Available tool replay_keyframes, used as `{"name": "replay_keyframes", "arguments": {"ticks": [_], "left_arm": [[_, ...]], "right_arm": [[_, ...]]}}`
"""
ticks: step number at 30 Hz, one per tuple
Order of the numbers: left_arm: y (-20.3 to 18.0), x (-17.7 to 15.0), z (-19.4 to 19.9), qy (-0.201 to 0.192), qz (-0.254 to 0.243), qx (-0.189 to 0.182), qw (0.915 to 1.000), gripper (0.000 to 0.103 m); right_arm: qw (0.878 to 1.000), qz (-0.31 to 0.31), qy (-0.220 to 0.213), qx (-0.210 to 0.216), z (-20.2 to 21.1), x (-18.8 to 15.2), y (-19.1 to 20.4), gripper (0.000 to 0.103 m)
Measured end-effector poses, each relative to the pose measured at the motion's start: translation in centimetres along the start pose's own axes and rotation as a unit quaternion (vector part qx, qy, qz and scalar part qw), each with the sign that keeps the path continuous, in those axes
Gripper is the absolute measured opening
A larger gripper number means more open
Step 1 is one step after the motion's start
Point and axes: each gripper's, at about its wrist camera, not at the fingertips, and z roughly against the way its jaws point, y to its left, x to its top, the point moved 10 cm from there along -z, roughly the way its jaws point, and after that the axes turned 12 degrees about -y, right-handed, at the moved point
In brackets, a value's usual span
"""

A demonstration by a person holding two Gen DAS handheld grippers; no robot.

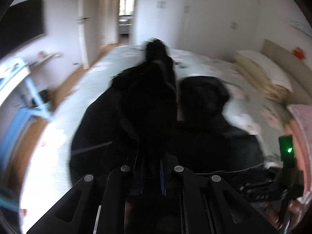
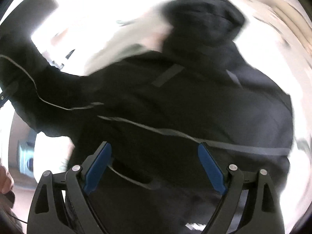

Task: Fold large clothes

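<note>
A large black hooded jacket (image 1: 202, 120) lies on the bed (image 1: 81, 89); its hood points toward the pillows. My left gripper (image 1: 152, 156) is shut on a sleeve of the jacket (image 1: 154, 74) and holds it raised above the bed. In the right wrist view the jacket (image 2: 195, 101) fills the frame, with its hood (image 2: 206, 17) at the top. My right gripper (image 2: 154, 146) is open and empty just above the jacket's body, its blue pads (image 2: 210, 167) wide apart. The right gripper's body shows at the lower right of the left wrist view (image 1: 288, 175).
Cream pillows (image 1: 261, 72) and a headboard lie at the bed's right end. A pink blanket (image 1: 300, 120) sits at the right edge. A blue chair (image 1: 23, 89), a wall TV (image 1: 21, 25) and an open doorway (image 1: 124, 17) stand left and beyond the bed.
</note>
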Motion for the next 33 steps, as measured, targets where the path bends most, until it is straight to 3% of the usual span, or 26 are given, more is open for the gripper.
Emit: {"name": "replay_keyframes", "arguments": {"ticks": [4, 9, 14, 19, 20, 23, 24, 26, 30, 33], "left_arm": [[-8.2, -1.4, -2.0, 0.005, -0.003, -0.05, 0.9987, 0.012], [-17.5, -4.9, -4.6, 0.024, -0.029, -0.098, 0.9945, 0.012], [-23.3, -11.0, -7.6, 0.082, -0.07, -0.123, 0.9865, 0.014], [-24.1, -19.0, -11.5, 0.193, -0.069, -0.128, 0.9703, 0.027], [-24.1, -19.2, -11.2, 0.2, -0.066, -0.132, 0.9687, 0.03], [-24.6, -18.9, -9.1, 0.216, -0.031, -0.18, 0.9592, 0.065], [-24.7, -19.0, -7.9, 0.225, -0.011, -0.198, 0.9539, 0.068], [-24.5, -19.5, -6.3, 0.239, 0.0, -0.202, 0.9499, 0.068], [-21.9, -19.8, -4.5, 0.242, 0.001, -0.163, 0.9565, 0.068], [-18.7, -19.2, -4.2, 0.238, 0.021, -0.125, 0.9631, 0.068]], "right_arm": [[0.998, -0.044, 0.003, -0.046, 3.8, -3.0, -7.4, 0.092], [0.994, -0.085, 0.006, -0.072, 6.7, -5.7, -14.9, 0.092], [0.991, -0.102, 0.006, -0.086, 8.0, -6.8, -19.5, 0.092], [0.991, -0.105, 0.016, -0.085, 7.4, -7.7, -22.3, 0.092], [0.991, -0.106, 0.017, -0.081, 7.1, -7.5, -22.5, 0.092], [0.992, -0.113, 0.014, -0.06, 6.6, -6.6, -22.8, 0.092], [0.992, -0.119, 0.01, -0.046, 6.5, -6.0, -22.7, 0.092], [0.991, -0.132, 0.003, -0.014, 6.1, -4.6, -22.2, 0.092], [0.987, -0.15, 0.0, 0.048, 5.0, -2.2, -19.8, 0.092], [0.986, -0.154, 0.014, 0.068, 2.7, -1.8, -18.4, 0.092]]}}
